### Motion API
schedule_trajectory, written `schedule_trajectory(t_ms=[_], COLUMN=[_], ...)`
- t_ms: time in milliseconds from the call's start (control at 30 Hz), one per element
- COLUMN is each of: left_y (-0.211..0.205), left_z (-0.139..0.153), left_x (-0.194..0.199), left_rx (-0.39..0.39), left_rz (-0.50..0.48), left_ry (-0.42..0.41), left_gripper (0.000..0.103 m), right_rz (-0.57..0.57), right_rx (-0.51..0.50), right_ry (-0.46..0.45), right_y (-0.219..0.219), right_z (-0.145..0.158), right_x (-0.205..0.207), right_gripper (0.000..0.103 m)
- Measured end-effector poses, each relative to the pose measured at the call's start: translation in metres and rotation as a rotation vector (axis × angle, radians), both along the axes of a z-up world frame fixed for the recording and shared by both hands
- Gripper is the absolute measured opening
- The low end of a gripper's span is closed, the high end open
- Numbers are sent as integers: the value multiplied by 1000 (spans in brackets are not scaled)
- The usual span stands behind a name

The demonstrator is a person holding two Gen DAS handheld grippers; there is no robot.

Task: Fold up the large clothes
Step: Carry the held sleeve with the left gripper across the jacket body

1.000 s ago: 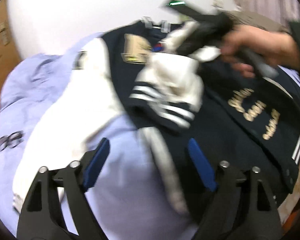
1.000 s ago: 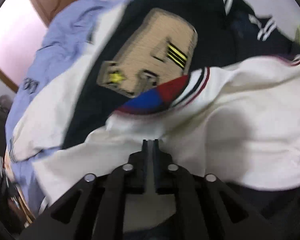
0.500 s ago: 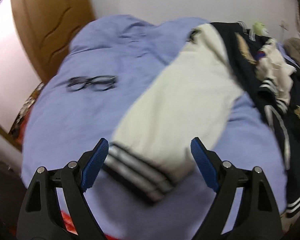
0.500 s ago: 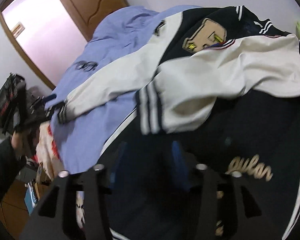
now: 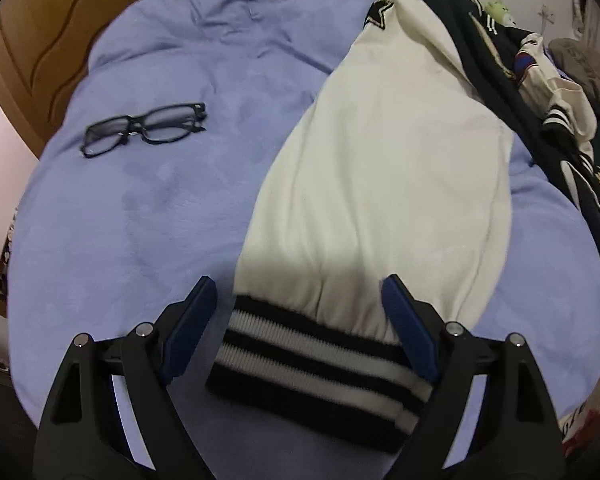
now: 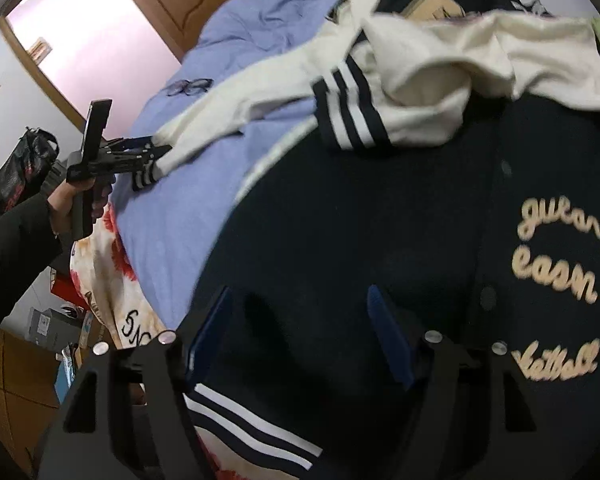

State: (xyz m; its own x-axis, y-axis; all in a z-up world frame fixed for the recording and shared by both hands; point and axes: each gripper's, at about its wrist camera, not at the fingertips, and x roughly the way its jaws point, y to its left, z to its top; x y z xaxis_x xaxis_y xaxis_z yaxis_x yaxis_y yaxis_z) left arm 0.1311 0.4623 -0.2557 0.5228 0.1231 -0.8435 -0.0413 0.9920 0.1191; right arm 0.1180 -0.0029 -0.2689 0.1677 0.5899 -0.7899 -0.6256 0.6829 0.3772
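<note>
A navy varsity jacket (image 6: 360, 220) with cream sleeves lies spread on a bed with a lilac cover (image 5: 140, 208). In the left wrist view one cream sleeve (image 5: 384, 168) stretches toward me, its black-and-white striped cuff (image 5: 312, 364) lying between the open fingers of my left gripper (image 5: 300, 308). In the right wrist view the left gripper (image 6: 140, 148) sits at that cuff. My right gripper (image 6: 300, 320) is open and empty over the jacket's navy body near the hem. The other sleeve (image 6: 440, 72) lies folded across the jacket, cuff (image 6: 352, 108) up.
Black glasses (image 5: 144, 128) lie on the cover left of the sleeve. A wooden door (image 5: 40, 52) stands behind the bed. A floral sheet (image 6: 112, 272) hangs over the bed's side. Boxes and a dark bag (image 6: 16, 168) sit on the floor.
My right gripper let go of the folded sleeve, opened and drew back to the jacket's body. My left gripper swung left to the other sleeve and closed in on its cuff.
</note>
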Motion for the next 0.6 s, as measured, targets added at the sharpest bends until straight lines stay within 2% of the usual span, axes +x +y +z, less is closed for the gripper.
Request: schedule_trajectory(t_ms=[67, 100, 200, 233, 267, 400, 600], left_y=[-2, -4, -16, -20, -25, -43, -65], left_z=[-6, -8, -13, -12, -10, 8, 53], left_x=[4, 5, 6, 7, 7, 4, 3], left_rx=[-38, -54, -73, -80, -91, -124, -176], left_rz=[8, 4, -21, -33, -42, -87, -70], left_ry=[-5, -6, 4, 10, 13, -10, -92], left_gripper=[81, 76, 45, 30, 25, 19, 15], right_rz=[3, 6, 3, 0, -4, -15, -23], right_rx=[-1, 0, 12, 17, 23, 54, 76], right_ry=[1, 2, 9, 11, 12, 2, -58], right_y=[-1, -1, -2, -3, -4, -11, -32], right_z=[-2, -2, -1, 0, 1, 10, 26], right_x=[-2, -3, -3, -3, -3, -6, -9], right_gripper=[70, 71, 73, 73, 73, 73, 73])
